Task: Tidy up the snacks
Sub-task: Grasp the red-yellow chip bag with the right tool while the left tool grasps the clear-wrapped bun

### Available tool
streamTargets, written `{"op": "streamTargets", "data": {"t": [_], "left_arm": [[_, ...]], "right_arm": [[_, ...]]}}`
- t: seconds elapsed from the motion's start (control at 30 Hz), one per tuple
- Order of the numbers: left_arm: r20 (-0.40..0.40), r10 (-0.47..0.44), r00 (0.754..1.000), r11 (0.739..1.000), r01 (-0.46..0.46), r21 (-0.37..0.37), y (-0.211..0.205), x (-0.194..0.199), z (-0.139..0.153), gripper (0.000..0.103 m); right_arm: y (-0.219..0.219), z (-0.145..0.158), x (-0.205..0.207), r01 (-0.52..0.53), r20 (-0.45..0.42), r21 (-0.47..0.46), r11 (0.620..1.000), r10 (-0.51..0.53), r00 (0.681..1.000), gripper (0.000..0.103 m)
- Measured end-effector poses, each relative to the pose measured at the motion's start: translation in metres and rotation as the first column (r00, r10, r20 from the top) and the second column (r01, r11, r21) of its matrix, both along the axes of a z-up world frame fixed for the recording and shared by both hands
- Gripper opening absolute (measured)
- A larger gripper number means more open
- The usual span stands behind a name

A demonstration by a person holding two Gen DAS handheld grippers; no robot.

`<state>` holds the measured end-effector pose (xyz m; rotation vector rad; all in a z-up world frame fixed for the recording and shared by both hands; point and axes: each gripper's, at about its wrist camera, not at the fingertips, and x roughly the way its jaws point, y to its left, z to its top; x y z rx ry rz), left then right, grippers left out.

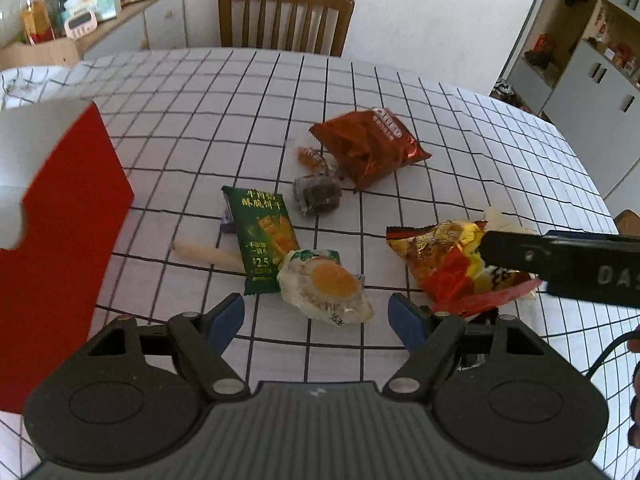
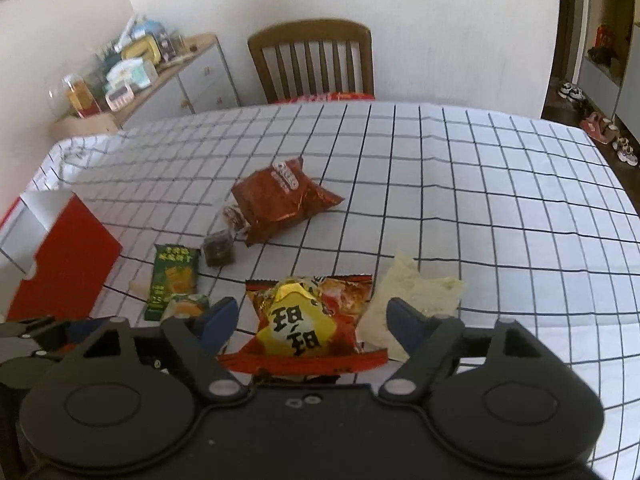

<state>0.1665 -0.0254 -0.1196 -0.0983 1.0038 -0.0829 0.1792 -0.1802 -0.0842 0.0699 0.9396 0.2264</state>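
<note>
On the checked tablecloth (image 1: 200, 120) lie several snacks. My left gripper (image 1: 316, 314) is open, with a clear-wrapped egg-yolk pastry (image 1: 326, 286) just ahead of its blue pads, untouched. A green biscuit packet (image 1: 264, 236) lies beside the pastry. My right gripper (image 2: 312, 316) is open around a red-and-yellow snack packet (image 2: 308, 320), which lies between its fingers with a gap on each side. In the left wrist view one right finger (image 1: 520, 256) hangs over that packet (image 1: 448, 256). A red box (image 1: 60, 240) with a white inside stands at the left.
Further back lie a dark red cookie bag (image 1: 368, 148), a brown wrapped cake (image 1: 316, 196), a small orange candy (image 1: 310, 156) and a cream stick (image 1: 208, 254). A pale packet (image 2: 416, 300) lies right of the red-and-yellow one. A wooden chair (image 2: 312, 60) stands at the far edge.
</note>
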Motion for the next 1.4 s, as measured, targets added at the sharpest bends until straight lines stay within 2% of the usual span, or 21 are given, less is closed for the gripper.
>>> {"op": "streamTargets", "data": {"t": [0.27, 0.33, 0.4, 0.63, 0.67, 1.0, 1.03, 1.07, 1.1, 1.17, 1.27, 1.4], "left_arm": [[-0.065, 0.008, 0.998, 0.997, -0.013, -0.072, 0.003, 0.021, -0.019, 0.06], [-0.074, -0.003, 0.997, 0.997, -0.003, -0.08, 0.002, 0.024, -0.021, 0.055], [-0.071, -0.008, 0.997, 0.996, 0.001, -0.085, 0.002, 0.024, -0.021, 0.05], [-0.069, -0.015, 0.997, 0.994, 0.008, -0.11, 0.005, 0.022, -0.02, 0.039], [-0.066, -0.017, 0.998, 0.994, 0.01, -0.109, 0.004, 0.021, -0.019, 0.031], [-0.037, -0.014, 0.999, 0.996, 0.01, -0.093, 0.008, -0.001, -0.006, 0.027], [-0.032, -0.013, 0.999, 0.996, 0.01, -0.087, 0.009, -0.005, -0.003, 0.025], [-0.026, -0.011, 1.0, 0.997, 0.009, -0.082, 0.01, -0.008, 0.0, 0.013], [-0.017, -0.012, 1.0, 0.997, 0.01, -0.079, 0.011, -0.012, 0.004, 0.011], [0.009, -0.015, 1.0, 0.997, 0.015, -0.077, 0.013, -0.02, 0.011, 0.011], [0.006, -0.017, 1.0, 0.998, 0.017, -0.052, 0.015, -0.025, 0.012, 0.011], [-0.012, 0.011, 1.0, 0.996, -0.012, -0.092, 0.023, -0.026, 0.01, 0.011]], "right_arm": [[0.013, -0.017, 0.014, -0.032, -0.037, -0.044, 0.999, 0.03, 0.999, 0.07], [0.012, -0.019, 0.014, -0.036, -0.04, -0.044, 0.998, 0.034, 0.999, 0.065], [0.011, -0.02, 0.014, -0.043, -0.044, -0.043, 0.998, 0.041, 0.998, 0.058], [0.011, -0.018, 0.007, -0.057, -0.024, -0.048, 0.997, 0.056, 0.998, 0.049], [0.011, -0.017, 0.006, -0.062, -0.021, -0.05, 0.997, 0.061, 0.998, 0.047], [0.009, 0.003, -0.016, -0.079, 0.033, -0.036, 0.996, 0.081, 0.996, 0.045], [0.009, 0.006, -0.019, -0.082, 0.039, -0.03, 0.996, 0.083, 0.996, 0.045], [0.008, 0.01, -0.022, -0.083, 0.044, -0.023, 0.996, 0.084, 0.995, 0.045], [0.009, 0.013, -0.026, -0.085, 0.049, -0.018, 0.996, 0.086, 0.995, 0.045], [0.01, 0.02, -0.033, -0.097, 0.072, -0.014, 0.995, 0.098, 0.993, 0.045], [0.01, 0.026, -0.042, -0.111, 0.093, -0.028, 0.993, 0.113, 0.989, 0.045], [0.005, 0.03, -0.052, -0.109, 0.094, -0.014, 0.994, 0.11, 0.989, 0.045]]}}
